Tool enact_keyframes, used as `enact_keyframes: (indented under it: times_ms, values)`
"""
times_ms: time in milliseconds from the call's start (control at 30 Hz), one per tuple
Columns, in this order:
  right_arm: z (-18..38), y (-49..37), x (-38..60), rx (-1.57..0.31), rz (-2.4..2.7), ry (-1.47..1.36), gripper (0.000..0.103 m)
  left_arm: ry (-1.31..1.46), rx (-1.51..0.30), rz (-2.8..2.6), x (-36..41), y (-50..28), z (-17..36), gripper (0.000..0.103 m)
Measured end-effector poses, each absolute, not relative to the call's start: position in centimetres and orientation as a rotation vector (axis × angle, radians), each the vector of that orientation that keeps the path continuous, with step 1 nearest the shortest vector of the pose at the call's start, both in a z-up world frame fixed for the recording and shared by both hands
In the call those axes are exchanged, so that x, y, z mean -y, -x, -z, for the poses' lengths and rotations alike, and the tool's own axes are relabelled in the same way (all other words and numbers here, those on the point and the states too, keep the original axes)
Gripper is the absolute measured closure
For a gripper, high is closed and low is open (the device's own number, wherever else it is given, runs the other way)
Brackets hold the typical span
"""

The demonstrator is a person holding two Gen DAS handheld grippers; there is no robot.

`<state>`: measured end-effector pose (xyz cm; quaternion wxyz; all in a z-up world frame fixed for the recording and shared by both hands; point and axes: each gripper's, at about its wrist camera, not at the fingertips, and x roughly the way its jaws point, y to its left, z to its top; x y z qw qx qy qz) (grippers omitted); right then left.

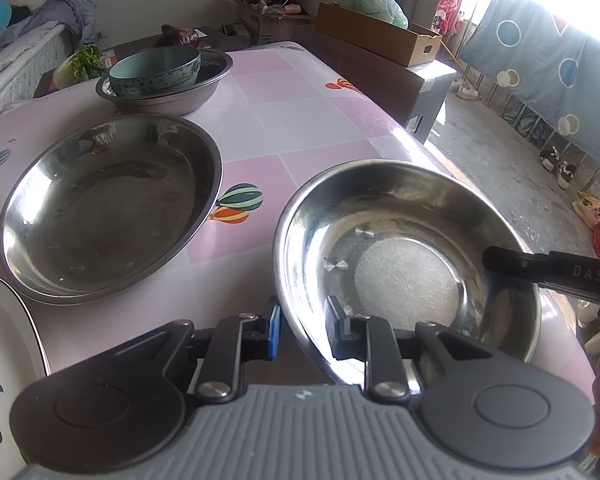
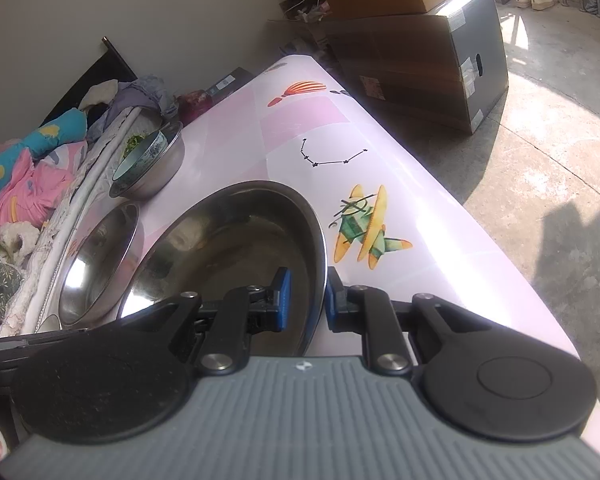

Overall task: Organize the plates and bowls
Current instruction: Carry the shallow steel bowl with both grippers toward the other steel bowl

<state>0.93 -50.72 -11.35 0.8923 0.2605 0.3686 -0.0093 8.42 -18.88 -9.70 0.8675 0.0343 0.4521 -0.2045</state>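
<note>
While one green bowl [image 1: 156, 70] already nests in the far basin [image 1: 168, 96], both grippers' fingers clamp the rim of the near steel bowl [image 1: 404, 264], the wide basin [image 1: 108, 208] still standing loose on the worktop [image 1: 300, 120].

Shiny steel bowl [image 1: 404, 264] tilted, empty; wider steel bowl [image 1: 108, 208] beside it; teal bowl [image 1: 156, 70] nested farther back

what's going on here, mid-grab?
A person holds a claw in each hand, both on one steel bowl at the table's near corner. The left claw straddles its near rim, one finger inside, one outside. The right claw is shut on the opposite rim. A second, empty steel bowl sits beside it. Farther back, a teal bowl is nested in a third steel bowl.
</note>
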Motion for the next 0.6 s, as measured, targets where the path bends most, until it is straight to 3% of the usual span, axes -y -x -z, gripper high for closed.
enact_keyframes:
  times_ms: [600]
  values:
    - [10.98,-0.55,50.82,-0.754,0.008,-0.521,0.087,-0.075,-0.927,0.454,18.80,-7.60,9.24,0.079]
